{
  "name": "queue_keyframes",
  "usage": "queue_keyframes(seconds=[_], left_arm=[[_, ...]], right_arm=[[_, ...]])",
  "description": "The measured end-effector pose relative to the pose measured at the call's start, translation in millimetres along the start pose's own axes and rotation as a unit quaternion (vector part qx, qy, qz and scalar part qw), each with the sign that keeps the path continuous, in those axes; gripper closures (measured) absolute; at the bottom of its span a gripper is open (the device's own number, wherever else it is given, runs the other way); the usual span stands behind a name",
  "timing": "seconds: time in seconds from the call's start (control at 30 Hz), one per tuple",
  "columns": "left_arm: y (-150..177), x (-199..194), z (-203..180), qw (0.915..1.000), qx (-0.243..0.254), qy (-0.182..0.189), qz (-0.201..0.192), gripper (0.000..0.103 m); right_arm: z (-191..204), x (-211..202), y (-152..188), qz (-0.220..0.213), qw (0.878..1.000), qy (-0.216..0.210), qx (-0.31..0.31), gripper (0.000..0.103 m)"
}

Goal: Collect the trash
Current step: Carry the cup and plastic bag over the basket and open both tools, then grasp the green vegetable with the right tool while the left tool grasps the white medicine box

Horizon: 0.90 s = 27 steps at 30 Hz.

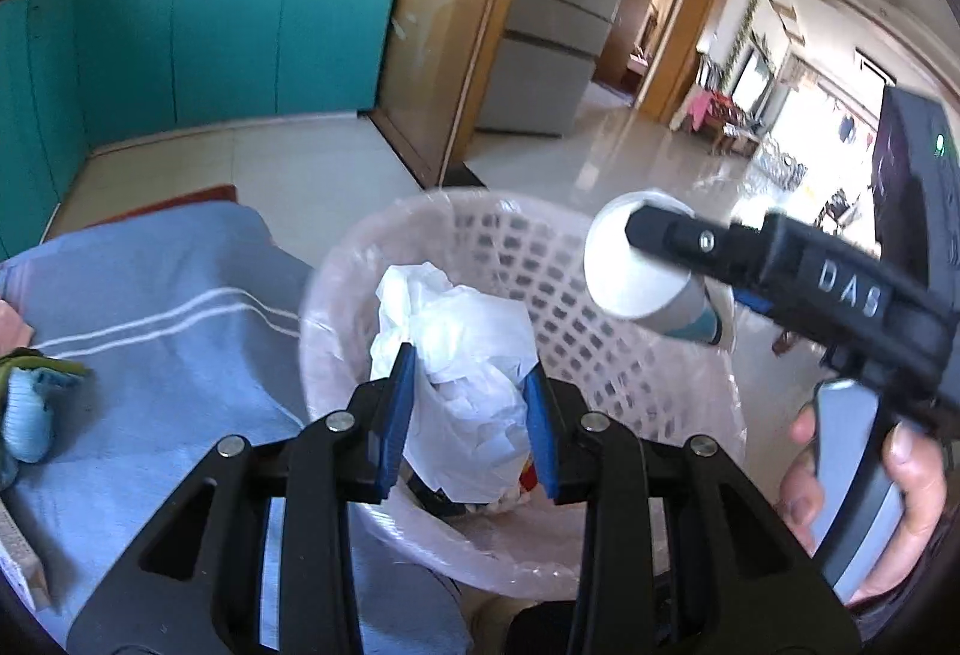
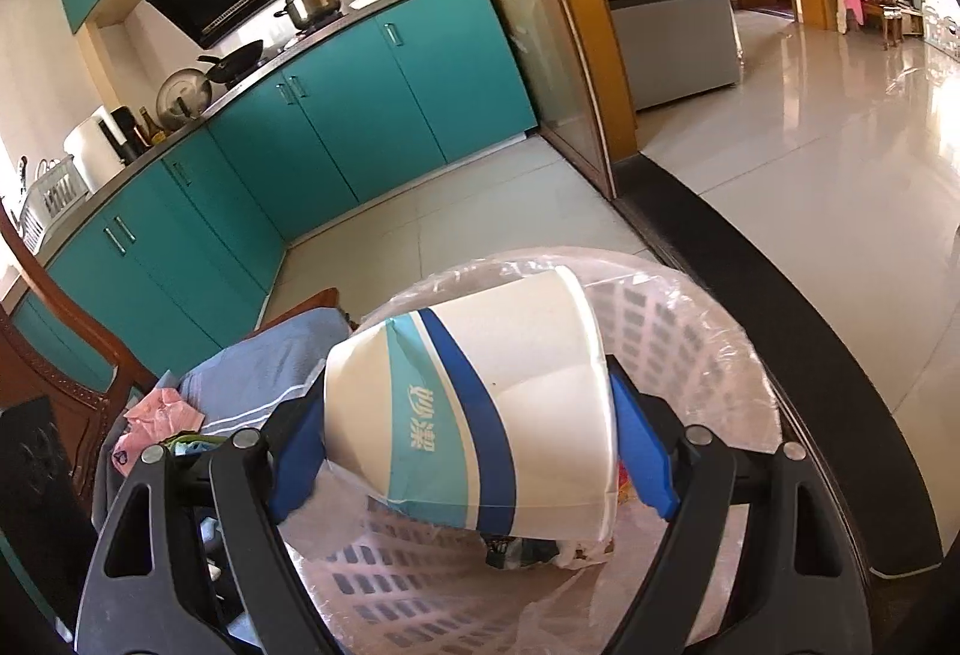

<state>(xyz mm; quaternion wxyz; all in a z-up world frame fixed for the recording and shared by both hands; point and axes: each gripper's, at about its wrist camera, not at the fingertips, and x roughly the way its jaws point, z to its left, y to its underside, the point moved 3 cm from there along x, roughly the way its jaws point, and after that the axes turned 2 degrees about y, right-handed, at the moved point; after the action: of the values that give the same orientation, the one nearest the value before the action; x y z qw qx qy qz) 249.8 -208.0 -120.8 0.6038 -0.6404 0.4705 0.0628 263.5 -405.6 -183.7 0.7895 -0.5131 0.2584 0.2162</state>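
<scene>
A pink lattice waste basket (image 1: 600,295) with a clear plastic liner stands on the floor; it also shows in the right wrist view (image 2: 690,355). My left gripper (image 1: 471,415) is shut on a crumpled white plastic bag (image 1: 462,355), held over the basket. My right gripper (image 2: 474,445) is shut on a white paper cup with blue and teal stripes (image 2: 480,403), lying sideways above the basket. From the left wrist view the right gripper (image 1: 672,247) holds the cup (image 1: 636,277) over the basket's right rim.
A chair draped with a blue striped towel (image 1: 162,331) stands left of the basket, with pink and blue cloths (image 2: 156,415) on it. Teal kitchen cabinets (image 1: 210,31) line the back. A glass sliding door (image 1: 444,25) and dark threshold (image 2: 750,265) lie beyond.
</scene>
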Motion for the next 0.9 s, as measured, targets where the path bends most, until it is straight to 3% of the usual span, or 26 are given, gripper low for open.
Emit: queue_keyframes(seconds=[0.07, 0.2, 0.37, 0.53, 0.73, 0.83, 0.9], left_arm=[[2.4, 4.0, -3.9, 1.0000, 0.007, 0.005, 0.005, 0.065], [4.5, 0.7, -4.1, 1.0000, 0.001, 0.007, -0.004, 0.044], [1.3, -7.7, 2.3, 0.9997, -0.016, 0.005, -0.016, 0.035], [-2.3, -24.4, 21.8, 0.9986, -0.037, -0.022, -0.031, 0.032], [-1.9, -56.0, 64.4, 0.9929, -0.063, -0.089, -0.048, 0.030], [-0.2, -76.9, 92.0, 0.9845, -0.085, -0.142, -0.058, 0.029], [1.3, -91.0, 112.3, 0.9723, -0.096, -0.205, -0.060, 0.028]], right_arm=[[-3.1, 2.2, 1.1, 0.005, 1.000, 0.005, 0.005, 0.021], [-8.6, 6.8, 0.9, 0.012, 1.000, 0.012, 0.018, 0.021], [-10.8, 8.5, 1.8, 0.016, 0.999, 0.013, 0.032, 0.020], [-7.0, 13.3, 1.9, 0.019, 0.999, 0.014, 0.032, 0.018], [-3.5, 15.4, -0.8, 0.018, 0.999, 0.015, 0.032, 0.017], [2.0, 17.4, -0.6, 0.019, 0.999, 0.008, 0.033, 0.017], [8.8, 19.5, -0.8, 0.021, 0.999, 0.001, 0.030, 0.017]])
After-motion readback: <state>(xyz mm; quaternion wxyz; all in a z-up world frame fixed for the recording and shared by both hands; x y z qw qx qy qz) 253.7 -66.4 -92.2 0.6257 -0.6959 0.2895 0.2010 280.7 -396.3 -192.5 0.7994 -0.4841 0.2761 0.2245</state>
